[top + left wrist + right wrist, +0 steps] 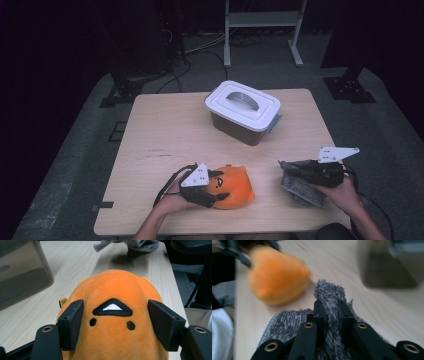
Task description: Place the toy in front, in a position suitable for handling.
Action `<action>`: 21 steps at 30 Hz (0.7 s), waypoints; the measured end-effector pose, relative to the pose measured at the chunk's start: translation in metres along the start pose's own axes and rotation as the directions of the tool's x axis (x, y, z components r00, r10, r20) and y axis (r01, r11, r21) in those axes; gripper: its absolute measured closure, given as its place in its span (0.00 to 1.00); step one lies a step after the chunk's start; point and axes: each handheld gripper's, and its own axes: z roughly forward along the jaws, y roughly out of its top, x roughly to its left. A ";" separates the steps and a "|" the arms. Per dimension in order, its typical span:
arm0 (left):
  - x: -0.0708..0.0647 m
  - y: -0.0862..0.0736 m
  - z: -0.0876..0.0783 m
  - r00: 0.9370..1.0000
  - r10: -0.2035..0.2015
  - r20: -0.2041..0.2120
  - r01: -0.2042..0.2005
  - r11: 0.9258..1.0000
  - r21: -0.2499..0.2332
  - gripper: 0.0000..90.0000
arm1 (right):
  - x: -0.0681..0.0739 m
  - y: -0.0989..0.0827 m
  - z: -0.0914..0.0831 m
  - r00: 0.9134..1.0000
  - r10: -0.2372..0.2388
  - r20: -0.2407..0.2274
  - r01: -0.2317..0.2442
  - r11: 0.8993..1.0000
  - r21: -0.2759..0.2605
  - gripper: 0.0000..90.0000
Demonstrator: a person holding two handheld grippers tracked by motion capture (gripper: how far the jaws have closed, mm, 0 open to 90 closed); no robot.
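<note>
I have one tool in each hand. My left tool [212, 196] straddles the round orange plush toy with a stitched black-and-white face [232, 186], which lies on the near middle of the pale wooden surface [165, 135]. In the left gripper view both black jaws sit against the plush's sides at its face end [112, 322], with the fabric bulging between them — so I judge the plush gripped, though only lightly. My right tool [292, 172] is clenched on a fuzzy grey knitted cloth [300, 190] at the near right; the right gripper view shows a fold of the pile [329, 300] pinched tightly between the jaws.

Both things should handle as soft and light. The plush will give under pressure, and it is not slippery; the widest part of its body, where I already hold it, seems the best place. The cloth is limp and will hang and drag from the pinch, so it needs a bunched fold rather than an edge.

By count: one plush, one cloth, and one grey plastic box with a white handled lid [243, 107] at the far middle, closed.
</note>
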 end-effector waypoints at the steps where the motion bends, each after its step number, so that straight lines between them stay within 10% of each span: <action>1: 0.000 0.000 0.000 1.000 0.001 -0.001 -0.001 1.000 0.000 0.35 | 0.004 0.006 0.002 1.000 -0.015 -0.017 0.015 1.000 -0.011 0.89; 5: -0.001 0.000 0.001 1.000 0.007 0.001 -0.007 1.000 0.002 0.35 | 0.021 0.028 0.013 0.994 -0.071 -0.081 0.067 0.997 -0.046 0.89; 12: -0.001 0.000 0.002 1.000 0.009 0.004 -0.009 1.000 -0.001 0.35 | 0.058 0.075 0.061 0.957 -0.196 -0.213 0.180 0.979 -0.093 0.89; 21: 0.001 0.000 0.000 1.000 0.001 0.001 -0.001 1.000 0.001 0.30 | 0.067 0.065 0.112 0.947 -0.191 -0.258 0.192 0.981 -0.025 0.89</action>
